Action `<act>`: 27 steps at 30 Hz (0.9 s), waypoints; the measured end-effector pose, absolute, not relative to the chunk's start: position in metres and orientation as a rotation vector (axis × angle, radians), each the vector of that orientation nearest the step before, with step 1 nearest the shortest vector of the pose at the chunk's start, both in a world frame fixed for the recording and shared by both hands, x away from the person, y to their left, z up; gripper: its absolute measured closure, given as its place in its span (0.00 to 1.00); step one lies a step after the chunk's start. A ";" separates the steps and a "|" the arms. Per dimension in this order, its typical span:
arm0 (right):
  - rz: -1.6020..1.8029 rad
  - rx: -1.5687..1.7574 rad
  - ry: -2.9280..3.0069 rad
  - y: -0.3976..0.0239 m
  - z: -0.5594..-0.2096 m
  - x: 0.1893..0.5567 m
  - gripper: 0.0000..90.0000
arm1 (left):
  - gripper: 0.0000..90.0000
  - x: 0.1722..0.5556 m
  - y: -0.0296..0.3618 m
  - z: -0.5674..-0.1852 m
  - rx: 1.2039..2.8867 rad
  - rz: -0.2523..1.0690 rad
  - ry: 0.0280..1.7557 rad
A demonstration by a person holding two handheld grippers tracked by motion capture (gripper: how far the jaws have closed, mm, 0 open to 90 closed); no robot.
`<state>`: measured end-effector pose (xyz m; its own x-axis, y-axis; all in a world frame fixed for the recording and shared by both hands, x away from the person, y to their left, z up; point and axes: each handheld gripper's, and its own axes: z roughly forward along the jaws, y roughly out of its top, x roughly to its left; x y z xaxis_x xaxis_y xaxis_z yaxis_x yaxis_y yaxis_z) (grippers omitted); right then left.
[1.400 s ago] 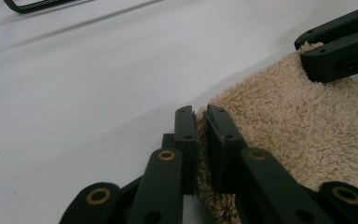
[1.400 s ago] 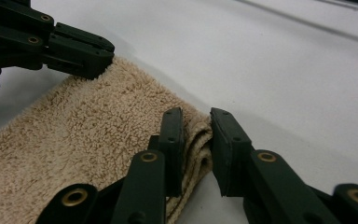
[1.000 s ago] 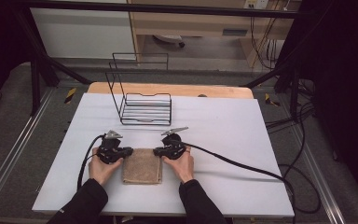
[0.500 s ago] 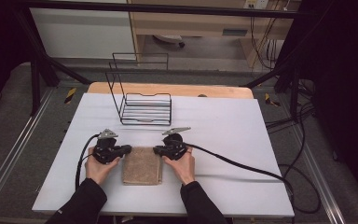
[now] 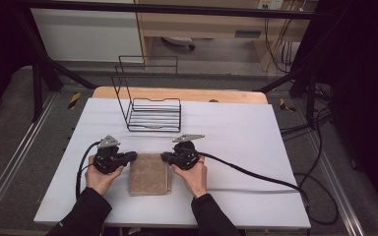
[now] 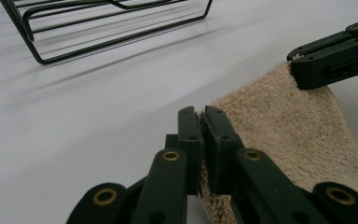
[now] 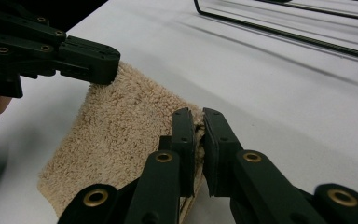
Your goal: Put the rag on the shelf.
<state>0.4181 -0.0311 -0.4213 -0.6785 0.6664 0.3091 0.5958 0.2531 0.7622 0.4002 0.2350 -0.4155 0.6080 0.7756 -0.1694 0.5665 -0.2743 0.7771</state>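
- Here, the left claw and the right claw each pinch a far corner of the small tan towel.
- Both claws are squeezed nearly shut, with only the thin edge of the towel between the jaws.
- In the left gripper view, the left claw bites the fuzzy corner right at its tip, and the rest of the towel spreads away to the right of that claw.
- In the right gripper view, the right claw grips its own corner, and the towel spreads to the left of that claw, toward the other claw.
- So the towel sits between the two claws, with its far edge stretched from one to the other and its near part lying on the white table, close to the person's hands.
- The towel looks soft and light. It will most likely bend and droop when lifted, not stay flat.
- It is fluffy, not slippery, so a tight pinch should keep it from sliding out.
- It will not break if it drops.
- The two far corners look like a good place to hold, because the cloth can then hang straight down between the claws.
- A black wire rack stands on the table beyond both claws, well apart from the towel.
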 end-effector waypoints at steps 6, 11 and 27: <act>1.450 1.198 2.407 -0.034 -0.414 0.414 0.93 | 0.95 0.396 0.235 -0.408 1.960 0.320 1.049; 1.485 1.186 2.382 -0.037 -0.406 0.411 0.94 | 0.95 0.392 0.236 -0.400 1.940 0.332 1.026; 1.551 1.133 2.308 -0.044 -0.389 0.405 0.94 | 0.95 0.382 0.233 -0.382 1.896 0.371 0.983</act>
<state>0.4048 -0.0439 -0.3892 -0.7071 0.6488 0.2813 0.5056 0.1858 0.8425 0.3823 0.2329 -0.3817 0.6332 0.7611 -0.1407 0.4778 -0.2414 0.8447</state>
